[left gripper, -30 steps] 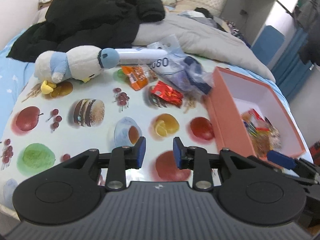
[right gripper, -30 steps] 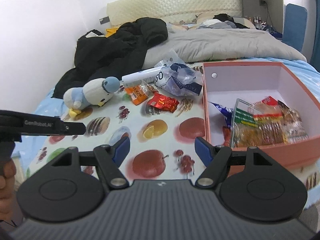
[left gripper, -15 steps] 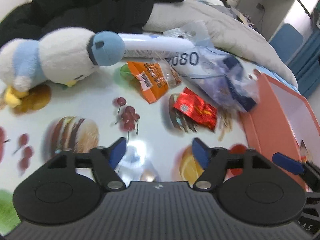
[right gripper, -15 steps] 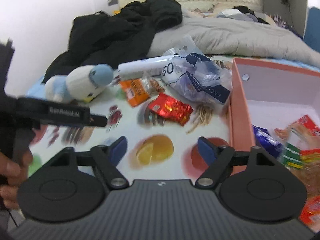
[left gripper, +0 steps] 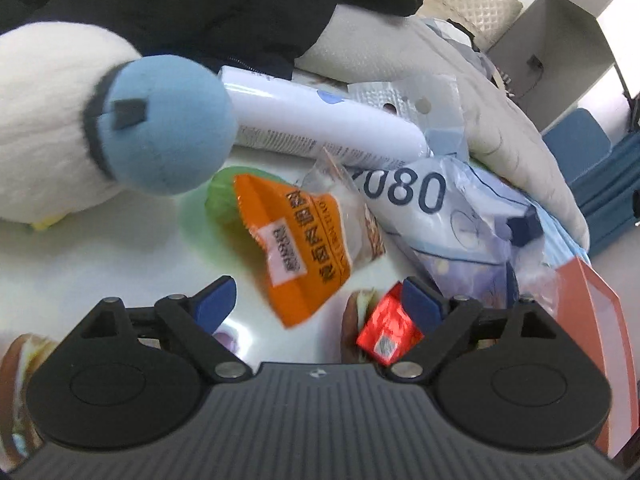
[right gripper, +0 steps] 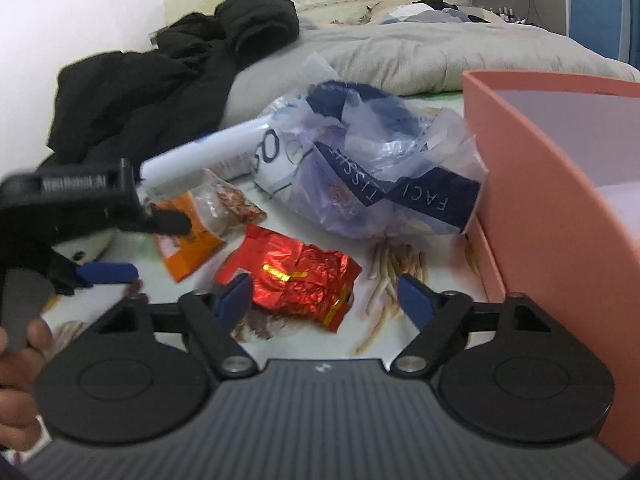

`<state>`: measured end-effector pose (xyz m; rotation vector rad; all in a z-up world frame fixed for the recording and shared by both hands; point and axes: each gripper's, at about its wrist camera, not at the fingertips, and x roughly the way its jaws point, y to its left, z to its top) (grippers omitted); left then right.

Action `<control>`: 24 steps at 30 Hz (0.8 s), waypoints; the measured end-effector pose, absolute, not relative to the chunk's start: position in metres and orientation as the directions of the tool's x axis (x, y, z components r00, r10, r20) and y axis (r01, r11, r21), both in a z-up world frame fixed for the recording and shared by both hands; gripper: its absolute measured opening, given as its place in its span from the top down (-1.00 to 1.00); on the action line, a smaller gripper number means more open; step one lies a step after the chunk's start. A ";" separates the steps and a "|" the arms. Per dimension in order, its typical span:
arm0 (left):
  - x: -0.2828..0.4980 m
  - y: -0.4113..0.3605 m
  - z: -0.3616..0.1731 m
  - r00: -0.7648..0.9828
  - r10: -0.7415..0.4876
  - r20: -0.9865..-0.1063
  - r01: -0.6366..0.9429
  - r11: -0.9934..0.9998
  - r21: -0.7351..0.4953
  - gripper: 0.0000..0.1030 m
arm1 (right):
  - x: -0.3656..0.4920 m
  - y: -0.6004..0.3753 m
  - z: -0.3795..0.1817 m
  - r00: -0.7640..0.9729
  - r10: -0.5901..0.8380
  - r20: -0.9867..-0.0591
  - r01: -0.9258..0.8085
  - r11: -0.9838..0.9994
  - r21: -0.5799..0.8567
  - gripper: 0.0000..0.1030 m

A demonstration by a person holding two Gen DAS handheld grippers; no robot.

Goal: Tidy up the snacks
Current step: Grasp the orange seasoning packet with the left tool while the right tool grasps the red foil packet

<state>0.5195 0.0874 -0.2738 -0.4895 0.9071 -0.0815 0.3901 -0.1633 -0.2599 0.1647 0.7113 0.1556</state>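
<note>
An orange snack packet lies on the fruit-print cloth, its lower end between the wide-open jaws of my left gripper. A red foil packet lies to its right, right in front of my open right gripper; it also shows in the left wrist view. The salmon box stands at the right. The left gripper shows in the right wrist view, over the orange packet.
A plush penguin lies left of the orange packet. A white tube and a crumpled tissue bag lie behind the snacks. A black jacket and grey duvet cover the bed beyond.
Both grippers have moved forward toward the snacks. The left gripper opened wide and closed in on the orange packet; the right one closed in on the red foil packet.
</note>
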 end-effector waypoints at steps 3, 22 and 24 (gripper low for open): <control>0.525 0.082 -0.279 0.635 -0.251 -0.731 -0.159 0.883 -0.441 -0.79 | 0.400 -0.160 -0.270 0.737 0.198 -0.646 -0.077 0.975 0.210 -0.28; 0.555 0.062 -0.287 0.670 -0.048 -0.741 -0.266 0.916 -0.300 -0.73 | 0.389 -0.156 -0.267 0.728 0.146 -0.670 -0.086 0.989 0.122 0.16; 0.557 0.058 -0.288 0.669 -0.045 -0.742 -0.247 0.928 -0.279 -0.63 | 0.386 -0.155 -0.266 0.729 0.142 -0.670 -0.093 0.990 0.108 0.16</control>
